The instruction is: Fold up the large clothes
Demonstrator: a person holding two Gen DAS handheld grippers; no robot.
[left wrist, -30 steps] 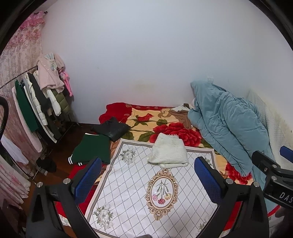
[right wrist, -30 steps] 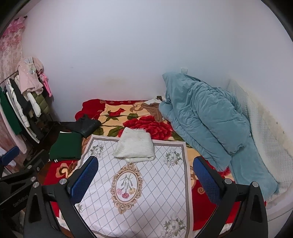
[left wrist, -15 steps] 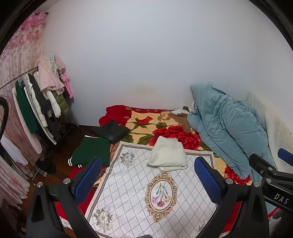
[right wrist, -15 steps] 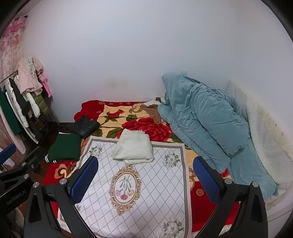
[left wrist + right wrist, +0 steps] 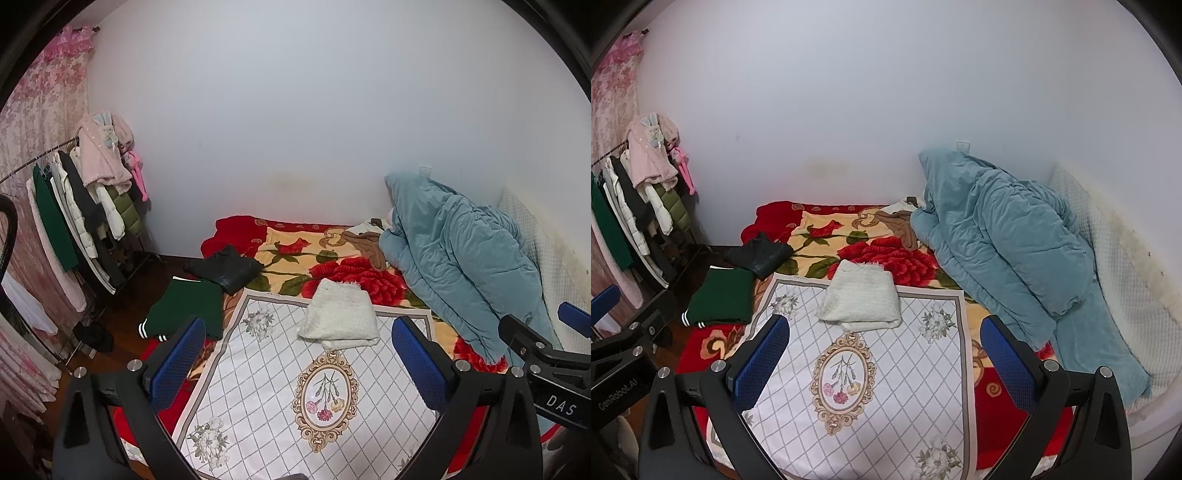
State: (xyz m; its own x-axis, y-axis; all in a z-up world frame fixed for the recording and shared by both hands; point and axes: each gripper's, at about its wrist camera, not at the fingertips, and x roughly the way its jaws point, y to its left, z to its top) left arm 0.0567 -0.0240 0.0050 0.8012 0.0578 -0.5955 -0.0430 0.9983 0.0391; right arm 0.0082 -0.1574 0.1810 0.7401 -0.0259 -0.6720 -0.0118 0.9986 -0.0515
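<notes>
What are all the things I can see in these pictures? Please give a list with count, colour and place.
Folded knit garment: one, cream-white, on the far edge of the patterned cloth.
Patterned cloth: one, white with grid and flowers, spread on the bed.
Blanket: one, red and yellow floral, under the cloth.
Quilt: one, teal, bunched at the bed's right.
Green garment: one, folded, bed's left edge.
Black garment: one, behind the green one.
Clothes rack: one, far left.
Left gripper: open, empty.
Right gripper: open, empty.

Pulled back and tilted up slightly over the last second, both tools, with the folded white sweater (image 5: pixel 340 314) now sitting a little lower in each view.
</notes>
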